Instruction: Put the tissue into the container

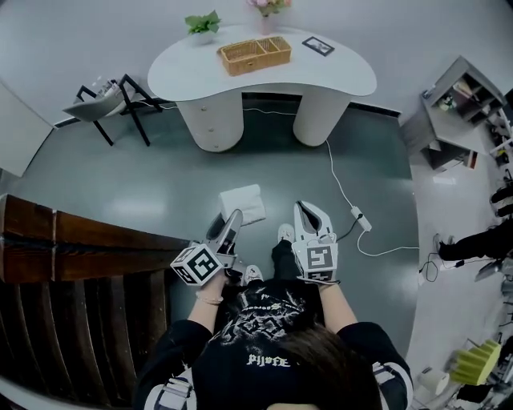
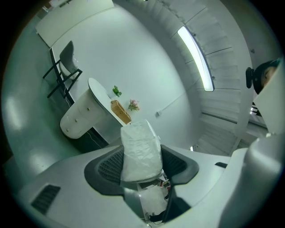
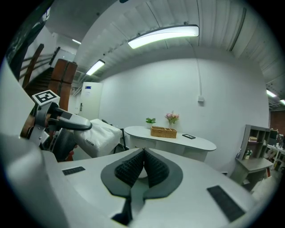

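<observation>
A white tissue pack (image 1: 243, 204) is clamped between the jaws of my left gripper (image 1: 232, 222), which is shut on it and held in front of the person's body. In the left gripper view the tissue pack (image 2: 141, 151) stands up between the dark pads. The right gripper view catches the same tissue pack (image 3: 103, 137) at its left. My right gripper (image 1: 308, 215) hangs beside it, shut with nothing in it; its pads (image 3: 143, 168) meet. The wicker container (image 1: 255, 54) sits on a white oval table (image 1: 337, 76) far ahead, also visible as the container (image 3: 163, 132) in the right gripper view.
A potted plant (image 1: 203, 25) and pink flowers (image 1: 268, 6) stand on the table, with a dark flat item (image 1: 318, 46). A folding chair (image 1: 106, 104) is at the left, wooden stairs (image 1: 72, 256) nearer left, a cable with power strip (image 1: 358, 218) on the floor, shelving (image 1: 461, 112) at right.
</observation>
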`<state>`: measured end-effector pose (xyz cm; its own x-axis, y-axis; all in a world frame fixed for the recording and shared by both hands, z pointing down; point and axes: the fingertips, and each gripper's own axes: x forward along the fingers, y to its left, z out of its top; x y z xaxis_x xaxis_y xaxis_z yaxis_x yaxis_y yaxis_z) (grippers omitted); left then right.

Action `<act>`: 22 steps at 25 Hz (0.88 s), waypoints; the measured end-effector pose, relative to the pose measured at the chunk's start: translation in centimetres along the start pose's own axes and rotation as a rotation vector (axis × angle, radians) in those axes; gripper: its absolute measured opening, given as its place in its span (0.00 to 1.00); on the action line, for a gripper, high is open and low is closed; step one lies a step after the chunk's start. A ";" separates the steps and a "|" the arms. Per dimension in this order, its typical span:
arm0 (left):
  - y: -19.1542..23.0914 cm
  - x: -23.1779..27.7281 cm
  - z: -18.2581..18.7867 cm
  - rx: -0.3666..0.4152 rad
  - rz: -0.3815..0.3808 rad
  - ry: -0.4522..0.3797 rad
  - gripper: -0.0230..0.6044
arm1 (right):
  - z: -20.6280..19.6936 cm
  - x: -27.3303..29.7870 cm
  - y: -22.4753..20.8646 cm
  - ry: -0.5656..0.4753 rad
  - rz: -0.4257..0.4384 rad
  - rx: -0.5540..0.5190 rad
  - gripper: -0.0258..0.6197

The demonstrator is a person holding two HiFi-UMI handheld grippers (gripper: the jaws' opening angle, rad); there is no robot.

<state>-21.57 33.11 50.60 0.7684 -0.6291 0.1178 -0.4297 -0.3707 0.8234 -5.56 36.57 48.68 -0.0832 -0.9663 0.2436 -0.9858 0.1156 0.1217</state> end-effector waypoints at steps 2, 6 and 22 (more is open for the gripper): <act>0.0 1.3 0.0 0.003 0.009 0.004 0.45 | -0.6 0.9 -1.1 0.006 0.009 0.004 0.08; -0.4 4.1 0.0 -0.001 0.003 0.022 0.45 | -1.2 3.5 -4.1 0.031 0.012 0.002 0.08; -0.5 18.7 2.7 -0.036 0.081 -0.103 0.45 | 1.1 15.4 -16.6 -0.022 0.072 -0.026 0.08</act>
<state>-8.27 19.65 50.86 0.6783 -0.7236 0.1279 -0.4692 -0.2925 0.8332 9.40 19.55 49.38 -0.1572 -0.9600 0.2315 -0.9731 0.1906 0.1297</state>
